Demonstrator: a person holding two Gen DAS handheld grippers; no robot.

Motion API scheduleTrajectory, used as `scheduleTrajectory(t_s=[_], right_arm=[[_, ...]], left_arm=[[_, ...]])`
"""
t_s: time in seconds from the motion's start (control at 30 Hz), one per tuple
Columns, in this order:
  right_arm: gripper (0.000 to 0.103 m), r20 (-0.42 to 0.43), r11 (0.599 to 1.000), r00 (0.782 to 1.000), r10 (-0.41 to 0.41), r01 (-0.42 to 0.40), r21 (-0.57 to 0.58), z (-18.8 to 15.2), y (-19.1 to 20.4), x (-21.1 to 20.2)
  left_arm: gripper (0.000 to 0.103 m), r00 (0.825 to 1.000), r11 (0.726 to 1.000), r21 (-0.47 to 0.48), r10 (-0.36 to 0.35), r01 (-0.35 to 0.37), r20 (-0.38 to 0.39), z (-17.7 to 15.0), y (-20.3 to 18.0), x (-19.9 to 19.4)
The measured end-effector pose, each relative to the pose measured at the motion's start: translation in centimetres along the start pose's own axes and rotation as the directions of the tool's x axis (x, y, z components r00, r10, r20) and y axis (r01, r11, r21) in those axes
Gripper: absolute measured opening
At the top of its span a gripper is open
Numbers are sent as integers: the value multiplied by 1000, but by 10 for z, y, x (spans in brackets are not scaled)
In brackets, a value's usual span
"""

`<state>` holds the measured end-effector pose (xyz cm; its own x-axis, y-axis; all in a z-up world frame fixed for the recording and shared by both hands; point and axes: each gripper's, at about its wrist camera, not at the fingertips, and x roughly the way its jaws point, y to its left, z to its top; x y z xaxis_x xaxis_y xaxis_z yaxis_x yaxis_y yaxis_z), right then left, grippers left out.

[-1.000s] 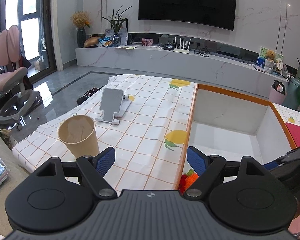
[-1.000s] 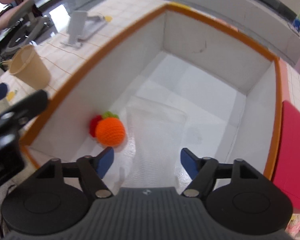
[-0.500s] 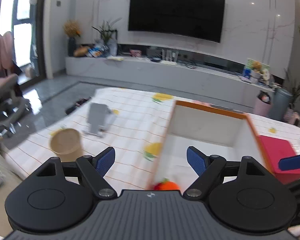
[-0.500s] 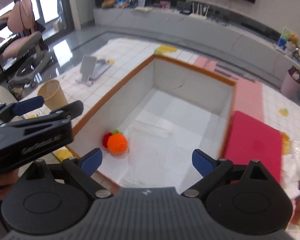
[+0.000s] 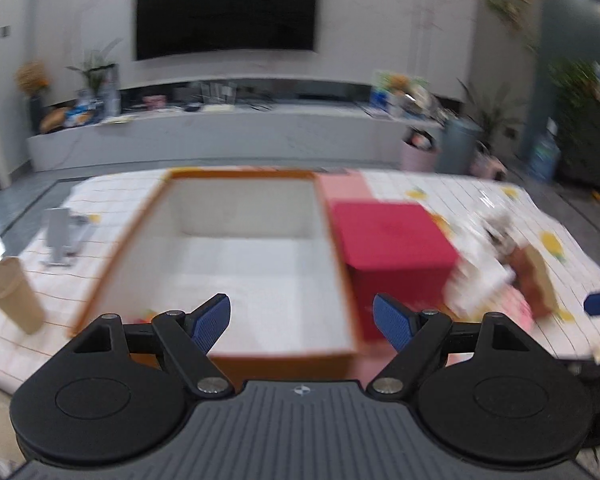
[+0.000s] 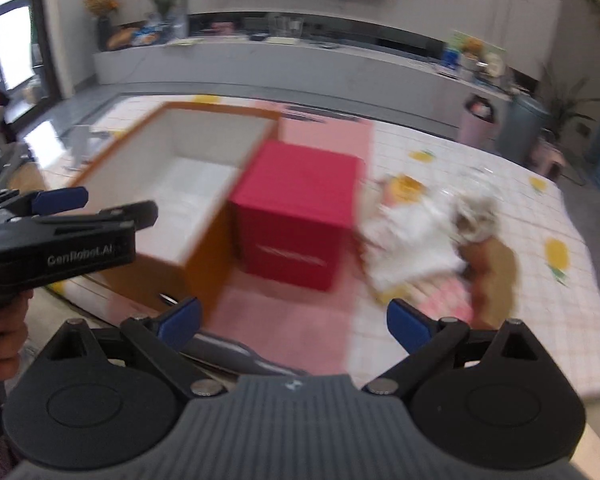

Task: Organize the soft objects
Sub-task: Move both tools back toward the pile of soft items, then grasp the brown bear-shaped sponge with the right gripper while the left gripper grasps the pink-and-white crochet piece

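Observation:
A blurred heap of soft things lies on the chequered cloth right of the red box (image 6: 300, 216): a white cloth (image 6: 408, 236), a grey fluffy piece (image 6: 476, 212), a brown piece (image 6: 496, 268). My right gripper (image 6: 294, 312) hovers over the table's near edge, open wide, nothing between its fingers. The heap (image 5: 500, 264) also shows in the left wrist view. My left gripper (image 5: 300, 308) is open and empty above the near wall of the orange-rimmed white box (image 5: 240, 174). A bit of an orange knitted toy (image 5: 148, 314) peeks out behind its left finger. The left gripper (image 6: 108, 204) also shows at the left of the right wrist view.
A paper cup (image 5: 14, 294) and a grey phone stand (image 5: 62, 236) stand left of the box. The red box (image 5: 392, 236) sits tight against the box's right wall. A pink mat (image 6: 284, 320) lies under it. A hand (image 6: 4, 336) holds the left gripper's handle.
Both views have swung to the right. The right gripper pulled back up out of the box and its jaws widened. The red box and the soft heap came into view.

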<state>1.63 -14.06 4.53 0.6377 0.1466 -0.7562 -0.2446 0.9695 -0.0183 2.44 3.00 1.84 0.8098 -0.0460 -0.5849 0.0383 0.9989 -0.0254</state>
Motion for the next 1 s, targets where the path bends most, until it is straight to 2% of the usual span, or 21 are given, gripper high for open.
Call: scheduleTrajectory(t_s=[0.2,0.33,0.43,0.53,0.63,0.67,0.7,0.8,0.9,1.0], right_arm=[[97,-21,990,999,-31,34,136,-32,-56,-1],[97,-28,967,995,-97,101,236,-41,-90,9],[97,-31,942,994,-105,109,316,-45,-120,21],[97,-22,897,994,-109,108,428,-37,-152,29],[98,46,812,997,-63,25,583,-23,-189,39],[98,42,784,998,-55,17,620,-16,-201,46],[98,25,777,999,-46,20,629,-6,-210,55],[100,-49,817,998,-50,69,572,20,-228,93],[100,-137,858,987,-84,142,494,25,-236,132],[100,-108,857,988,-110,149,493,13,-239,157]], left_arm=[[95,998,988,147,-53,55,-16,-18,-61,5],[95,995,983,157,-89,97,-54,-20,-89,17],[95,992,979,169,-99,111,-75,-18,-107,28],[95,993,976,194,-88,100,-73,-16,-125,37],[95,992,975,192,-102,115,-75,-10,-141,52],[95,990,975,185,-114,127,-82,-8,-146,59],[95,987,973,177,-131,146,-92,-5,-151,66],[95,982,979,122,-151,165,-115,-1,-162,84],[95,979,983,91,-146,160,-140,2,-174,102],[95,979,987,79,-126,139,-161,1,-182,121]])
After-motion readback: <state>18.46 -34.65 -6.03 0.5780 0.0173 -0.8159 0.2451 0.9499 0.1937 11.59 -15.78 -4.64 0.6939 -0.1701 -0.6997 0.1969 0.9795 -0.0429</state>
